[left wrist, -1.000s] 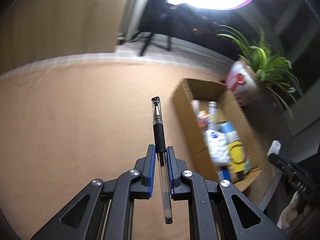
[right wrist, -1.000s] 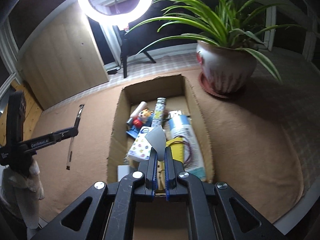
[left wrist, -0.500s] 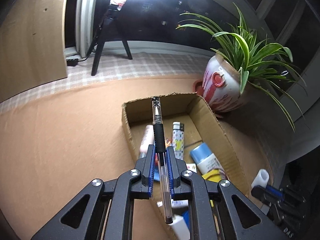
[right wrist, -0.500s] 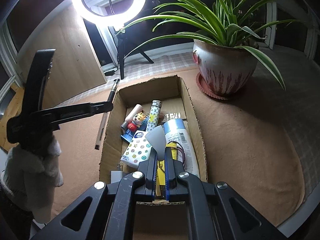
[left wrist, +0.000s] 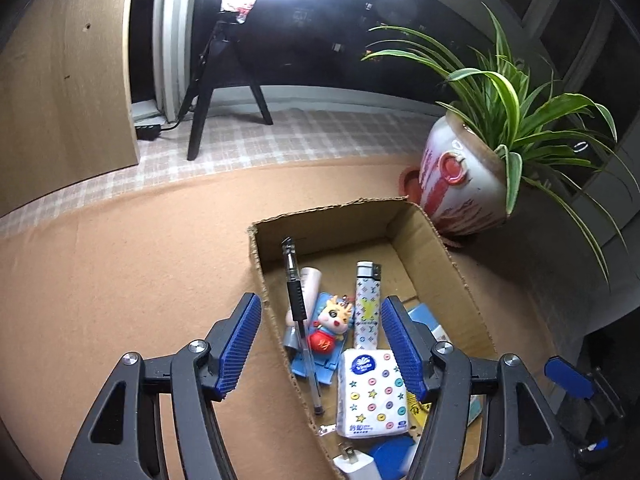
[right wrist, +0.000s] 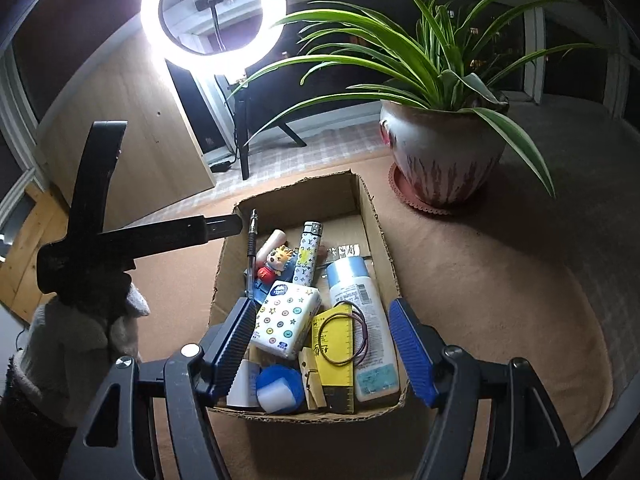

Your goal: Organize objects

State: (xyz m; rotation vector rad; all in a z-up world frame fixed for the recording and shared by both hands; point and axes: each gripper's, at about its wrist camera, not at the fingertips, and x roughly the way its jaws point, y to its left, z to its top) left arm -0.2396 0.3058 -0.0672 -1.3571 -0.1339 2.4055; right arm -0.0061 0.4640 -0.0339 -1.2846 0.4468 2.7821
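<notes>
While your left gripper hangs over the cardboard box, its jaws have just been opening and now stand spread, with nothing pinched between the blue pads; the pen lies below them, inside the box along its left wall. Its long axis runs lengthwise with the box: the capped, clipped end points toward the far wall, the clear barrel end back toward you. You can see a black grip sleeve in the middle, a transparent body and a dark tip; it rests partly across the cartoon figurine and the blue card beneath. Your right gripper has likewise just been opening over the near end of the box, spread and holding nothing, above the tissue pack and yellow ruler.
</notes>
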